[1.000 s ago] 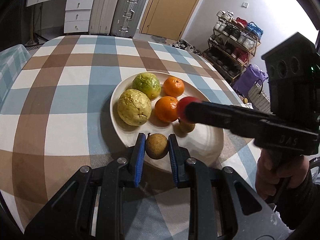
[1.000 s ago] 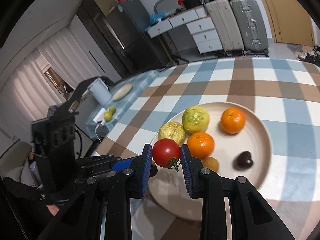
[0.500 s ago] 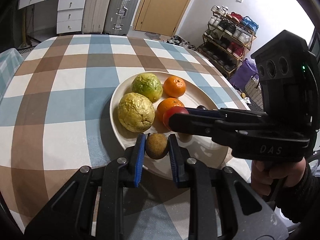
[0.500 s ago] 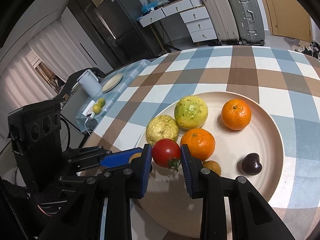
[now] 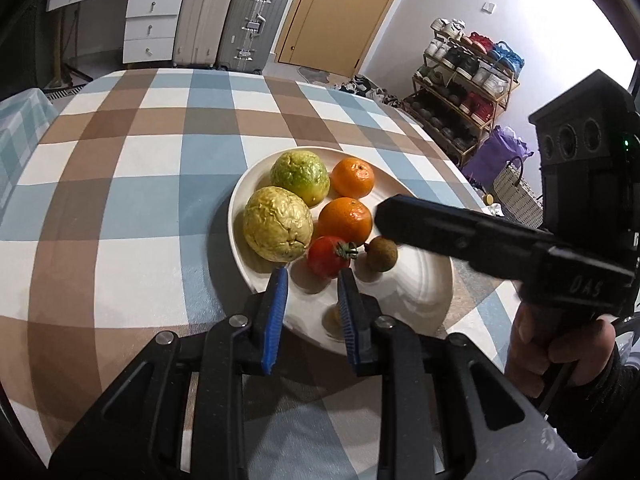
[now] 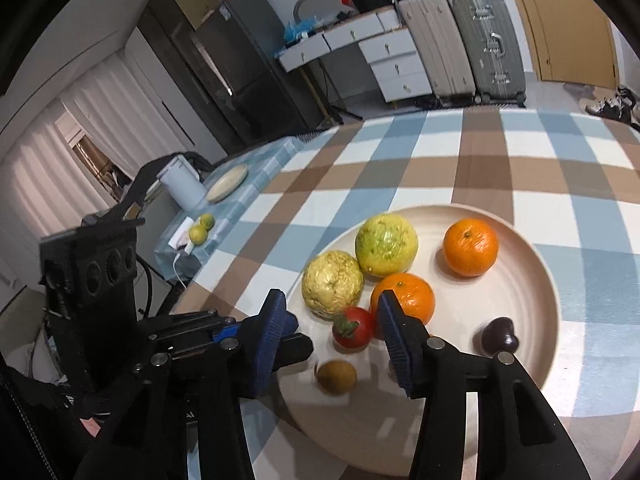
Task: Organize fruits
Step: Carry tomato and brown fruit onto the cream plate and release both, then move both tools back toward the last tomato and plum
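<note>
Both pairs of fingers have just been opening and now stand spread, pinching nothing: my right gripper [image 6: 332, 336] has let the tomato [image 6: 352, 327] settle on the plate [image 6: 536, 264], just past its tips beside an orange [image 6: 404, 298]. My left gripper [image 5: 312, 312] has freed the brown fruit [image 6: 336, 376], now blurred below its right finger, probably rolling loose.

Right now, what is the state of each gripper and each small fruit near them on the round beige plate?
Left gripper: open; jaws have just been opening, nothing between them.
Right gripper: open; jaws have just been opening, pads not pressing the tomato.
Red tomato: lying free on the plate.
Small brown round fruit: on the plate, blurred.
Round beige plate: flat on the table.
</note>
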{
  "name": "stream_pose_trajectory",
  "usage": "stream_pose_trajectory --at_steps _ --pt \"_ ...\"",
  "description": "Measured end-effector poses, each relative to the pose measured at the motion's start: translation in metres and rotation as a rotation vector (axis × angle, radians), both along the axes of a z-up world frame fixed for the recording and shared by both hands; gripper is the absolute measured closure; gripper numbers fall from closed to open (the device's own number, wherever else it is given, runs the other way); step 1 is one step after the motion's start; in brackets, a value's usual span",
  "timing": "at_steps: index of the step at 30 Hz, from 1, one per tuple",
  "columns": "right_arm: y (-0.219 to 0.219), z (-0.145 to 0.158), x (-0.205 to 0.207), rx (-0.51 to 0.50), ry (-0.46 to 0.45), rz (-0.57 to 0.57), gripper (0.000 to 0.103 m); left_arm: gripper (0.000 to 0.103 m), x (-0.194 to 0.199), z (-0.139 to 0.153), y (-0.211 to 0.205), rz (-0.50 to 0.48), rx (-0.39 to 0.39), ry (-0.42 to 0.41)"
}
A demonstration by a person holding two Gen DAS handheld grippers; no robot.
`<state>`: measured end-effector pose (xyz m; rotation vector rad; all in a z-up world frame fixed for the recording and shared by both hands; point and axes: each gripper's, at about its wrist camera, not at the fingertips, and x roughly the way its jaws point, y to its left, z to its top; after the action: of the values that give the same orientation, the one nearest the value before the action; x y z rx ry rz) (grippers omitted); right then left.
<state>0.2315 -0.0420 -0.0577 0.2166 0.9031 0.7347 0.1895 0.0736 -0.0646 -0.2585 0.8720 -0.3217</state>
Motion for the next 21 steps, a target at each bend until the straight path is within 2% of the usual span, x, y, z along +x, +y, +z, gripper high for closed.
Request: stream_pose_trajectory --at_steps 3,6,8,10,15,21 --pt "-0.009 0.008 -0.006 0.024 -0.017 -0.022 0.039 0.067 -0.008 0.006 0.001 0.01 0.002 -0.013" --pt "-0.018 0.019 -0.015 0.035 -0.044 -0.041 0.038 0.06 -0.023 0.011 0.0 0.038 0.016 -0.028" --pt "-0.026 0.026 -0.024 0.04 -0.07 -0.061 0.038 0.049 -0.033 0.015 0.0 0.05 0.018 -0.033" --pt "-0.038 0.033 -0.034 0.068 -0.1 -0.097 0.031 0.027 -0.041 0.02 0.0 0.074 0.026 -0.039" --pt "-0.063 0.045 -0.054 0.109 -0.144 -0.167 0.024 0.022 -0.063 0.037 -0.002 0.093 0.026 -0.08" --pt "-0.085 0.055 -0.082 0.116 -0.193 -0.233 0.006 0.017 -0.086 0.055 -0.017 0.095 0.061 -0.111"
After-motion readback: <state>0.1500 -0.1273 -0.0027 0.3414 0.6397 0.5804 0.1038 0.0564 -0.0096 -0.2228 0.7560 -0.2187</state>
